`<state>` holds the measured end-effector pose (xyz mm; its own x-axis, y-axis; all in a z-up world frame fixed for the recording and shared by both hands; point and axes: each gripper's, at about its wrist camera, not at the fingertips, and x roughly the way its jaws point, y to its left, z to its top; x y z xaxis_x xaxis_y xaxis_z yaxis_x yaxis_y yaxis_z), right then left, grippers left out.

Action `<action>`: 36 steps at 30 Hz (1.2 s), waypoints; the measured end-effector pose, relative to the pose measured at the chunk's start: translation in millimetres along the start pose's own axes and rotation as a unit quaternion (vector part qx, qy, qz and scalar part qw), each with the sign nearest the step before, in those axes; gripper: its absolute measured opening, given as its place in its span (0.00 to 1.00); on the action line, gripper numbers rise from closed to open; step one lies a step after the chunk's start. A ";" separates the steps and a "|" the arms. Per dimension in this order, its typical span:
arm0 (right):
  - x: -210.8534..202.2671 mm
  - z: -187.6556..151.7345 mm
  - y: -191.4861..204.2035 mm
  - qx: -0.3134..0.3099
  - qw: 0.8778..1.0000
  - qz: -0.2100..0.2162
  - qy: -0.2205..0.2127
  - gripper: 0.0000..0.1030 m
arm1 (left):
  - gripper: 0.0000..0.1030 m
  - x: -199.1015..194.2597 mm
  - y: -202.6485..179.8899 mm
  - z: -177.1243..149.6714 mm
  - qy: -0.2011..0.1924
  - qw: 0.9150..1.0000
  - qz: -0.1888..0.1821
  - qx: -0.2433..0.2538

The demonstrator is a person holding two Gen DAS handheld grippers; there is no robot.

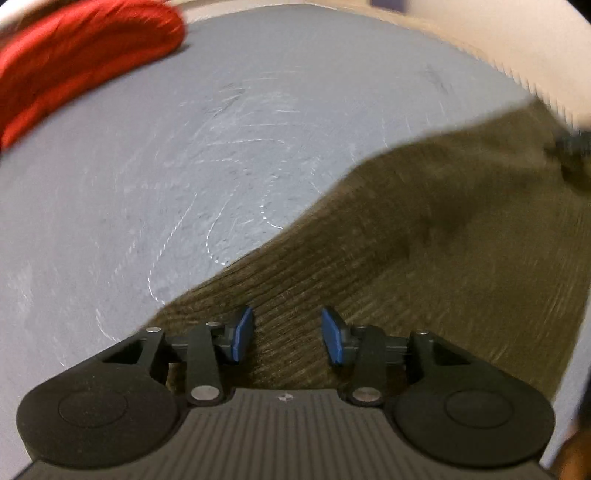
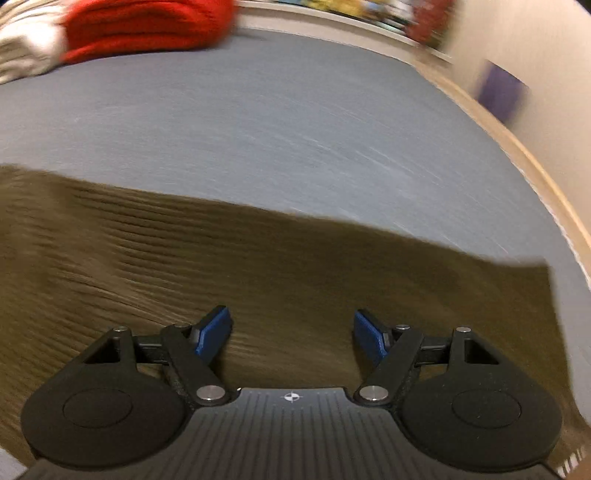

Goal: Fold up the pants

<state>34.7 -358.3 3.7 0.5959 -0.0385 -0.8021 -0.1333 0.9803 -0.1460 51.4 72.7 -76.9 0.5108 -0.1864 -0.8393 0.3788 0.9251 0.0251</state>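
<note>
1. The olive-brown ribbed corduroy pants (image 1: 424,236) lie spread on a grey-blue scuffed counter (image 1: 221,147). In the left wrist view the cloth fills the area from 6 o'clock round to 3 o'clock, its edge running slantwise from low centre up to the right.
2. The left hand-held gripper (image 1: 287,334) sits low at 6 o'clock with its blue pads (image 1: 243,334) spread apart. Ribbed cloth shows in the gap between them, but nothing is pinched; whether the pads touch the fabric cannot be told.
3. In the right wrist view the same pants (image 2: 258,266) form a broad band across the middle, from 9 o'clock to about 4 o'clock. Their far edge is a nearly straight line, with bare counter (image 2: 295,122) beyond it toward 12 o'clock.
4. The right hand-held gripper (image 2: 291,334) is also at 6 o'clock, its blue pads (image 2: 214,332) held wide, wider than the left pair. It holds nothing; the cloth lies directly under and ahead of it.
5. A folded red fabric bundle (image 1: 81,55) rests on the counter at 10 to 11 o'clock in the left wrist view, well apart from the pants.
6. In the right wrist view the red bundle (image 2: 147,26) sits at 11 o'clock, with a cream-white cloth (image 2: 26,51) just beside it at 10 o'clock.
7. Both views are blurred.
</note>
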 end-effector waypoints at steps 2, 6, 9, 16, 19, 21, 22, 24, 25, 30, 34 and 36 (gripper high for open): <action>1.2 -15.1 -41.9 0.066 0.997 -0.028 0.014 0.73 | 0.45 -4.4 4.7 3.2 0.005 1.000 0.009 -0.026; -11.7 -52.4 -127.4 0.212 0.972 -0.106 0.002 0.73 | 0.45 -18.4 -10.0 5.5 -0.007 0.999 0.036 -0.002; -34.8 -87.4 -194.8 0.353 0.922 -0.154 -0.041 0.73 | 0.45 -28.0 -17.7 5.8 -0.021 1.000 0.013 -0.003; -63.6 -154.7 -270.4 0.572 0.808 -0.101 -0.099 0.73 | 0.63 3.1 -41.0 -6.5 0.035 0.998 -0.014 0.052; -56.9 -157.8 -270.1 0.584 0.802 -0.095 -0.086 0.73 | 0.63 2.8 -34.9 -2.0 0.042 0.999 -0.021 0.026; -42.3 -155.9 -274.3 0.594 0.797 -0.074 -0.075 0.73 | 0.63 3.0 -39.1 -3.3 0.038 0.998 -0.014 0.041; -38.2 -155.9 -273.6 0.599 0.795 -0.066 -0.072 0.73 | 0.63 3.0 -41.0 -3.7 0.036 0.998 -0.011 0.047; -32.7 -157.3 -269.3 0.606 0.791 -0.055 -0.065 0.74 | 0.63 4.0 -39.7 -3.6 0.035 0.998 -0.012 0.044; -30.4 -156.8 -267.9 0.605 0.792 -0.057 -0.066 0.74 | 0.63 3.7 -39.8 -4.6 0.034 0.998 -0.013 0.044; -29.0 -151.3 -262.8 0.588 0.801 -0.079 -0.076 0.45 | 0.65 2.6 -38.7 -5.8 0.030 0.998 -0.012 0.052; -23.4 -154.9 -265.1 0.593 0.797 -0.084 -0.082 0.27 | 0.67 -0.9 -41.0 -5.5 0.030 0.998 -0.010 0.052; -27.9 -155.7 -263.8 0.611 0.782 -0.081 -0.090 0.22 | 0.68 -0.6 -41.8 -6.2 0.029 0.998 -0.008 0.054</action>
<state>-70.0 -646.0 -25.5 0.6428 -0.2611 -0.7202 0.7468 0.4232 0.5131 30.5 36.2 -80.8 0.4589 -0.1782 -0.8704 0.4696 0.8803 0.0673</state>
